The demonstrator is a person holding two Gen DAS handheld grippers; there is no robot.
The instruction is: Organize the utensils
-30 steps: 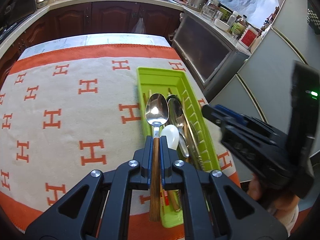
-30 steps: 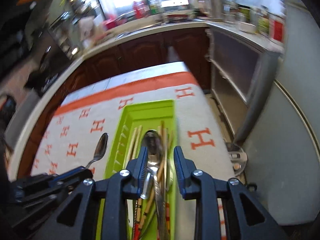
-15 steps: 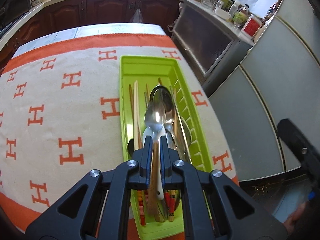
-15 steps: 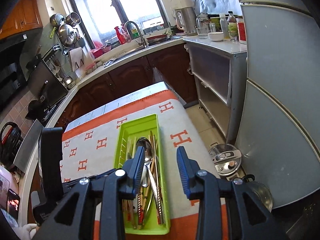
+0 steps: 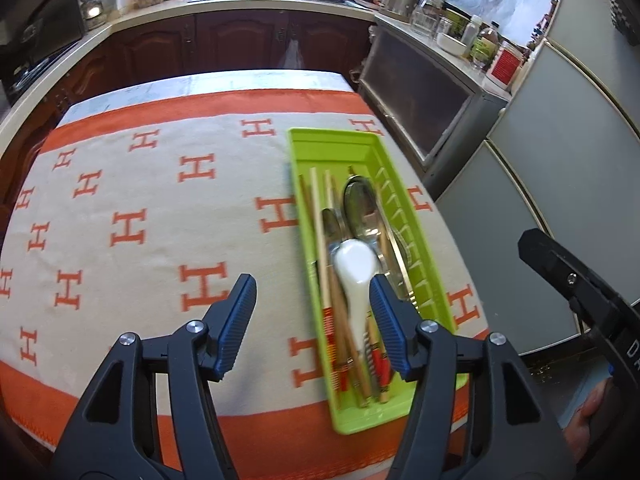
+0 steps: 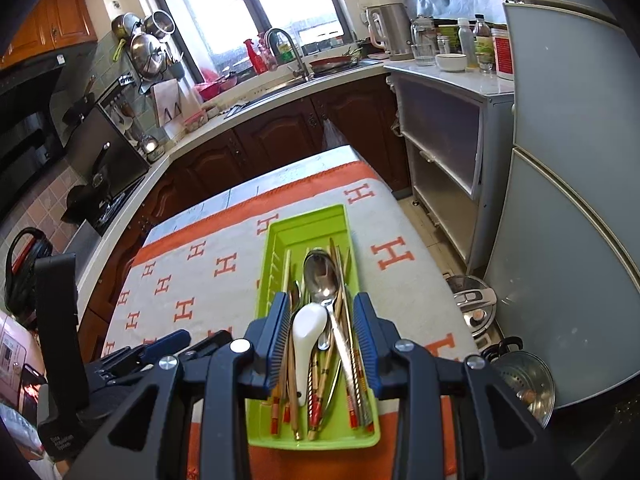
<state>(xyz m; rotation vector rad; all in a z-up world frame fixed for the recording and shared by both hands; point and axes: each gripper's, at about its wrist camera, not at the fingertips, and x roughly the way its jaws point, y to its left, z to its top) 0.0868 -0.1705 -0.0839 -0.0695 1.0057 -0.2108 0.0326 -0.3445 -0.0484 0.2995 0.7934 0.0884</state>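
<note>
A lime green utensil tray (image 5: 332, 144) (image 6: 308, 228) lies on the orange and white cloth at the table's right side. It holds several chopsticks (image 5: 320, 216), metal spoons (image 5: 360, 204) (image 6: 320, 276) and a white ceramic spoon (image 5: 356, 268) (image 6: 306, 328). My left gripper (image 5: 314, 300) is open and empty above the tray's near left part. My right gripper (image 6: 322, 316) is open and empty above the tray's near end.
The cloth (image 5: 132, 208) covers the table, with its near edge close below me. A grey cabinet (image 5: 424, 92) and fridge (image 6: 568, 160) stand to the right. A pot lid (image 6: 474, 300) and a steel pot (image 6: 524, 388) sit on the floor right of the table.
My left gripper opened and let go of the wooden-handled spoon into the tray, then drew back and to the left. My right gripper stayed open and pulled back higher.
</note>
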